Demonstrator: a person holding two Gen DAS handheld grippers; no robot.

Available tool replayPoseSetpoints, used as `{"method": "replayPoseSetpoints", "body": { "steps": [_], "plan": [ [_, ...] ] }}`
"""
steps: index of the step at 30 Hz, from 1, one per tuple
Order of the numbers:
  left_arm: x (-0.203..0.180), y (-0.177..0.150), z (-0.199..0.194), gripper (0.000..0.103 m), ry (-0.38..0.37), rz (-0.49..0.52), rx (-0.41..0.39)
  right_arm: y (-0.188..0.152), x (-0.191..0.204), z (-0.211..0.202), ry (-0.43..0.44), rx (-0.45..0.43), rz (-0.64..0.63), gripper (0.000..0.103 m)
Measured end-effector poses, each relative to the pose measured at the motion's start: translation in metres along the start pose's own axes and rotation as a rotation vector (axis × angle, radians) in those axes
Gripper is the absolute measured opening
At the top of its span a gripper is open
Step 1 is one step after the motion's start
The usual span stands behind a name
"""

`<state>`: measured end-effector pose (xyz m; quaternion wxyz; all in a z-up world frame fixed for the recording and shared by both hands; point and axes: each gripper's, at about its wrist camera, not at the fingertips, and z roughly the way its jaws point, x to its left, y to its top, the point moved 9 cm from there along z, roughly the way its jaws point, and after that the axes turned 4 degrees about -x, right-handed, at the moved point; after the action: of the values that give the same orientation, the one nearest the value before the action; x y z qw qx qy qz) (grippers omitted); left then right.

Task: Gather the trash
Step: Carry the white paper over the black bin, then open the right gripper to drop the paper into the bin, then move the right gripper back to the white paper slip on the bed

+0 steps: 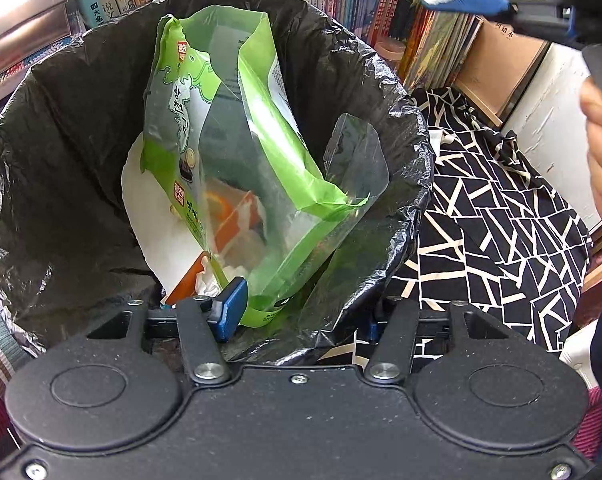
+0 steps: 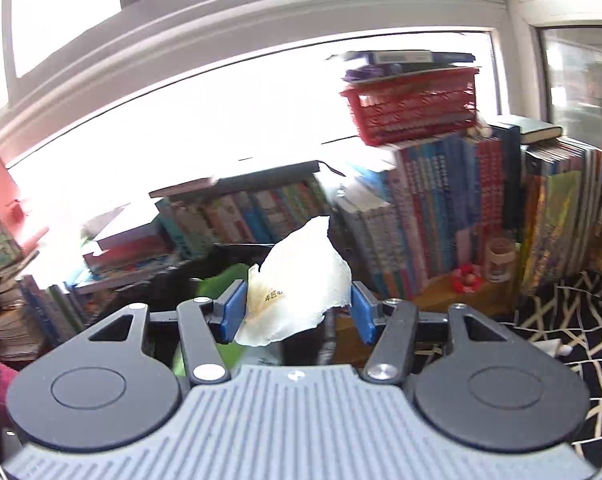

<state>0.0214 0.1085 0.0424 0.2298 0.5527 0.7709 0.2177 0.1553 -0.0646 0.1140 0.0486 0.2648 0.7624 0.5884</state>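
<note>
Hovering over the lined trash bin (image 1: 61, 128), the left gripper (image 1: 297, 312) looked straight down into it. Only its left blue pad (image 1: 231, 308) showed clearly; the other was hidden behind the bag rim, w/ a wide gap between. It seemed spread apart and empty, the pad just beside the bottom edge of the green snack bag (image 1: 237, 152), maybe touching. That bag stood upright in the bin ahead of the fingers, w/ a clear plastic piece (image 1: 357, 152) to its right and white and orange scraps (image 1: 229, 220) under it.

The right gripper (image 2: 297, 308) was up high, facing the bookshelf (image 2: 441, 208) & window. A white stained paper scrap (image 2: 301, 280) sat between its blue pads, against the left pad, but the right pad looked a bit clear of it. Can't tell whether it was truly clamped or slipping loose. In the left view the right tool sat beyond the bin's far rim, upper right.

Step in hand, prob: carrying the paper to the bin. Next move would need the right tool brought over the bin mouth, tipped down, jaws spread wide so the scrap fell inside the liner, not onto the patterned cloth (image 1: 501, 200) beside it.
</note>
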Motion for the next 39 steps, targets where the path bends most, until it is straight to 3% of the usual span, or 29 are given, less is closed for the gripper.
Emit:
{"method": "replayPoseSetpoints", "body": {
  "steps": [7,14,26,33,36,39],
  "plan": [
    [-0.003,0.0,-0.003,0.052,0.013,0.013,-0.009,-0.005,0.053,-0.002,0.154,0.019,-0.039,0.065],
    [-0.003,0.0,-0.003,0.052,0.013,0.015,-0.01,-0.015,0.052,0.002,0.163,0.043,-0.026,0.077],
    [-0.003,0.0,-0.003,0.053,0.013,0.016,-0.012,-0.016,0.047,0.005,0.16,0.044,-0.009,0.088],
    [-0.003,0.0,-0.003,0.053,0.013,0.017,-0.013,-0.012,0.021,0.008,0.08,0.018,0.033,0.091],
    [-0.003,0.0,-0.003,0.053,0.014,0.02,-0.013,-0.009,-0.008,0.011,-0.007,-0.009,0.06,0.093],
    [-0.002,0.001,-0.002,0.054,0.014,0.019,-0.011,-0.009,-0.06,0.016,-0.162,-0.052,0.114,0.098]
  ]
}}
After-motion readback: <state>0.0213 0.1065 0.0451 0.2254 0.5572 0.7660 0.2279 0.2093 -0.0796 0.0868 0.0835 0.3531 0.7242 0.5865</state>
